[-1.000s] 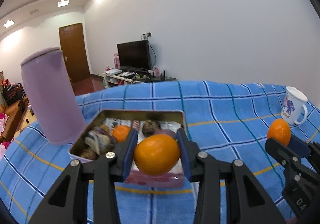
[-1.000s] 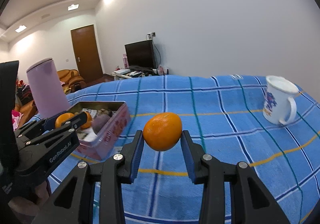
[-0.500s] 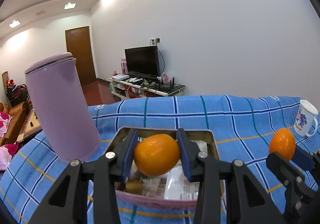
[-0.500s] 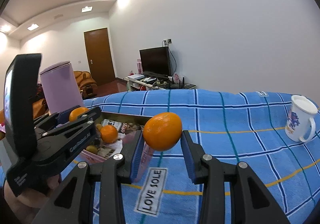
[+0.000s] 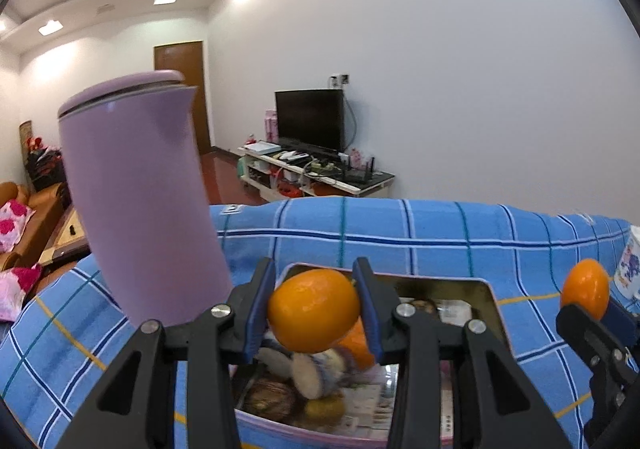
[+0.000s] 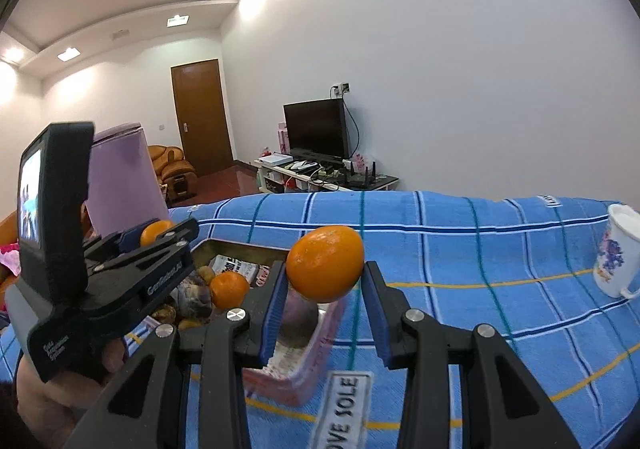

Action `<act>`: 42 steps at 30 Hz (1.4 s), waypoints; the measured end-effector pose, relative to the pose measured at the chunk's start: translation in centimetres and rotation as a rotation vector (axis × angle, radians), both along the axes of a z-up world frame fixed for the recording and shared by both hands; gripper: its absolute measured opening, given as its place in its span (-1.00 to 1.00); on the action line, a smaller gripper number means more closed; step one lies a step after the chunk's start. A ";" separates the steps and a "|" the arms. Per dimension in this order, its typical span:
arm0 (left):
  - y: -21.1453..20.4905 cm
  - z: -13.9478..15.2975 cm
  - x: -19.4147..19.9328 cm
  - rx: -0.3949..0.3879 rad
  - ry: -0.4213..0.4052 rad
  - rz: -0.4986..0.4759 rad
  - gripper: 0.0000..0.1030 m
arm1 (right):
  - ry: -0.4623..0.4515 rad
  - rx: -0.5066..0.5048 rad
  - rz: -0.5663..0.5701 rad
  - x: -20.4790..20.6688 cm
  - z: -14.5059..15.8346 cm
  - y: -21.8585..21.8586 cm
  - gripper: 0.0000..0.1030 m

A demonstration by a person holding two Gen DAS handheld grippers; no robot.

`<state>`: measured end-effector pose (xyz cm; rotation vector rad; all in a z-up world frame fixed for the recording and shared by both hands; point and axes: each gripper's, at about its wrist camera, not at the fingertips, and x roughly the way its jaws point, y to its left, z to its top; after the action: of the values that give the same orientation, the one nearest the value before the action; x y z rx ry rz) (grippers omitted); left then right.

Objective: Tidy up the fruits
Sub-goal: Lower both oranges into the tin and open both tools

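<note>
Each pair of tongs is clamped on its own orange: the left tongs (image 5: 314, 315) pinch one orange (image 5: 313, 316) between blue pads directly above the open tin (image 5: 486, 291), while the right tongs (image 6: 325, 303) carry a second orange (image 6: 325, 263) above the tin's near corner (image 6: 316, 361). The tin sits on the blue checked cloth (image 6: 460, 257) covering the bench, already holding an orange (image 6: 229, 289) among wrapped snacks. To place well, each fruit probably ought to be lowered close to the contents before the pads part, so it settles rather than bounces out; the right one likely needs to come further over the tin's middle first. Both tongs point forward and somewhat downward, side by side, the left beside the tall purple kettle (image 5: 140, 201), which calls for care. A white mug (image 6: 616, 253) stands well apart on the right.
</note>
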<state>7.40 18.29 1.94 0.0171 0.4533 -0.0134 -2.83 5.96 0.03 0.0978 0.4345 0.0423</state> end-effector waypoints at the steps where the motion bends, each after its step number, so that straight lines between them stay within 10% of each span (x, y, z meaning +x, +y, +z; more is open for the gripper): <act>1: 0.3 0.0 0.1 0.003 -0.004 0.014 -0.18 | -0.001 0.002 0.003 0.4 0.1 0.1 -0.22; 24: 0.3 -2.2 2.1 0.087 0.032 0.062 -0.18 | 0.014 -0.091 -0.017 6.6 -1.6 2.8 -0.22; 42: -1.0 -3.7 3.5 0.078 0.139 -0.004 -0.17 | 0.191 -0.121 0.045 9.4 -4.3 3.2 -0.22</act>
<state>10.86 17.32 -1.80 0.0944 0.5931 -0.0013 6.55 9.18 -4.30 -0.0276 0.6294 0.0507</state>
